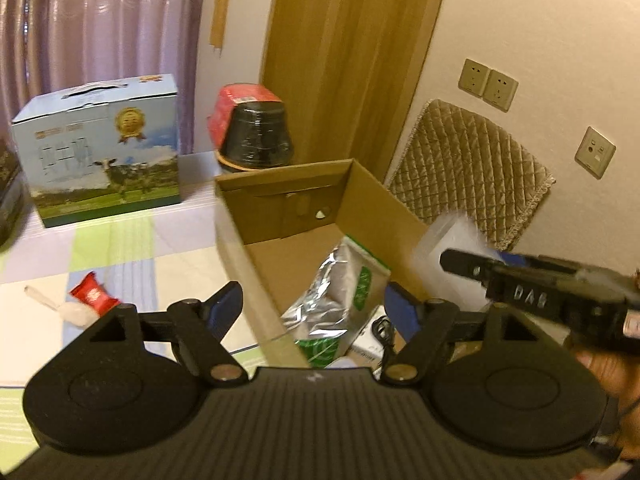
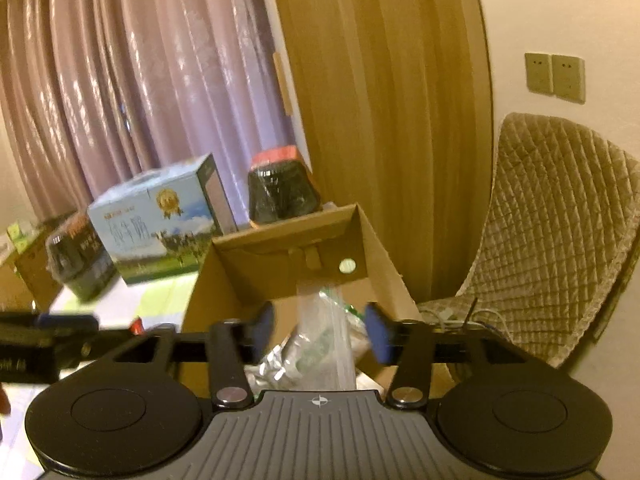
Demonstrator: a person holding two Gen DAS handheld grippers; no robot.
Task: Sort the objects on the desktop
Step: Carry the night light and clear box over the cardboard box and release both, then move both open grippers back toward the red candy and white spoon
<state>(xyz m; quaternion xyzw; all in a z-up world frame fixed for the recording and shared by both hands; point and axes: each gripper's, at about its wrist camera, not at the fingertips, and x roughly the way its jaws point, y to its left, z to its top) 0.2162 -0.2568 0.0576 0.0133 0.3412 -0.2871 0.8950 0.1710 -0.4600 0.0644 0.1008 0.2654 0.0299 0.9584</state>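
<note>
An open cardboard box [image 1: 288, 196] stands on the table, with a silver and green foil bag [image 1: 340, 288] lying inside it. My left gripper [image 1: 314, 312] hangs open over the box's near left wall with nothing between its fingers. My right gripper [image 2: 320, 328] is over the box too, jaws apart. A blurred translucent plastic piece [image 2: 324, 320] sits in the gap between them, and neither pad touches it. In the left wrist view this plastic piece [image 1: 452, 244] shows at the tip of the right gripper [image 1: 480, 262]. A red candy wrapper [image 1: 94, 298] and a white fluffy item [image 1: 76, 314] lie on the cloth to the left.
A blue milk carton with a cow picture [image 1: 104, 148] and a black jar with a red lid [image 1: 256, 136] stand behind the box. A quilted chair back [image 1: 472, 168] is against the wall on the right. A dark package [image 2: 76, 256] sits at the far left.
</note>
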